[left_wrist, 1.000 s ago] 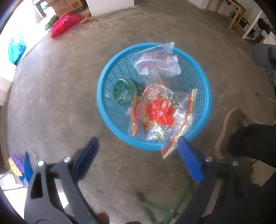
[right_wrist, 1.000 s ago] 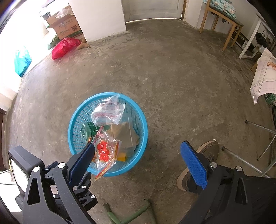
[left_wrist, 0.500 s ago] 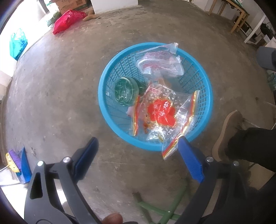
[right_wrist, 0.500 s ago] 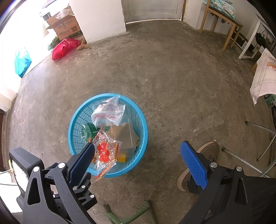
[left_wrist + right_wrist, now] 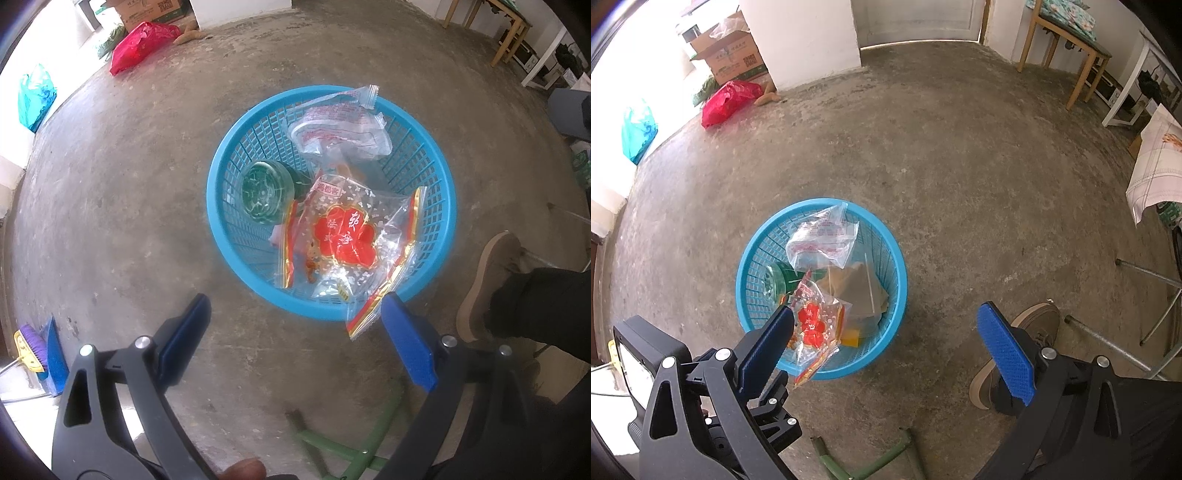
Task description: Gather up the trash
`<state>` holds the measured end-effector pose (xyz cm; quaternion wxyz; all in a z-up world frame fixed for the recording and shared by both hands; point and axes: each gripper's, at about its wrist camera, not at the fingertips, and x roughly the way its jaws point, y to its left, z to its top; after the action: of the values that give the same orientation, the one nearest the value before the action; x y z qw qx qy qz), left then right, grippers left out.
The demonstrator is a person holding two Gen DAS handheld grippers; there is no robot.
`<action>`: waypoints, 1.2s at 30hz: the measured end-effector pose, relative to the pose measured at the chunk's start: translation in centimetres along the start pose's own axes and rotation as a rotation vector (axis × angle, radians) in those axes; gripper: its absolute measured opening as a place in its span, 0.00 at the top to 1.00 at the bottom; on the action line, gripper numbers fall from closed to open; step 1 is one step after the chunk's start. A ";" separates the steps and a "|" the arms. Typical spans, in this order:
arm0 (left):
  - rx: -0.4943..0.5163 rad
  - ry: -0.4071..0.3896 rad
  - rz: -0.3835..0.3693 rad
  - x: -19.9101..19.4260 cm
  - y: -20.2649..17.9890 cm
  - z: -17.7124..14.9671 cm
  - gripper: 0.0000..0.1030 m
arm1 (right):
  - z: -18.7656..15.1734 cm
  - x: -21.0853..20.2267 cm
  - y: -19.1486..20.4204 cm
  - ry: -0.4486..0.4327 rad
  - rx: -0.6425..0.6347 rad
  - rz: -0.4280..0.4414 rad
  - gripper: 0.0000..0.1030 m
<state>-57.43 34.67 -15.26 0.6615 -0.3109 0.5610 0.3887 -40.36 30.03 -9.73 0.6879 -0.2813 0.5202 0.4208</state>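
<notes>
Jaws spread wide and empty on both the left gripper [image 5: 295, 325] and right gripper [image 5: 886, 332], held above the concrete floor [image 5: 960, 184]. Blue basket [image 5: 221, 206] sits just beyond, holding a red-printed wrapper [image 5: 343, 236], its corner draped over the near rim, a green bottle [image 5: 267, 192] and a clear bag [image 5: 340, 129].

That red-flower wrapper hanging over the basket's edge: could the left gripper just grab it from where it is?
Probably yes. The left gripper is open, the wrapper lies on top with nothing over it, its corner beside the gripper's right finger.

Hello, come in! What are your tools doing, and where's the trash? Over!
Left tool open, empty. Right tool open, empty. Wrappers and green bottle in blue basket; one wrapper hangs over its rim. Shoe beside basket.
</notes>
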 end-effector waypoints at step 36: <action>-0.023 0.050 0.059 1.7 0.5 0.6 0.12 | -0.1 0.2 0.4 -0.001 -0.013 0.001 0.06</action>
<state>-57.48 35.68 -16.78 0.6318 -0.3114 0.5820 0.4064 -40.68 30.21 -9.95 0.6861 -0.2853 0.5172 0.4246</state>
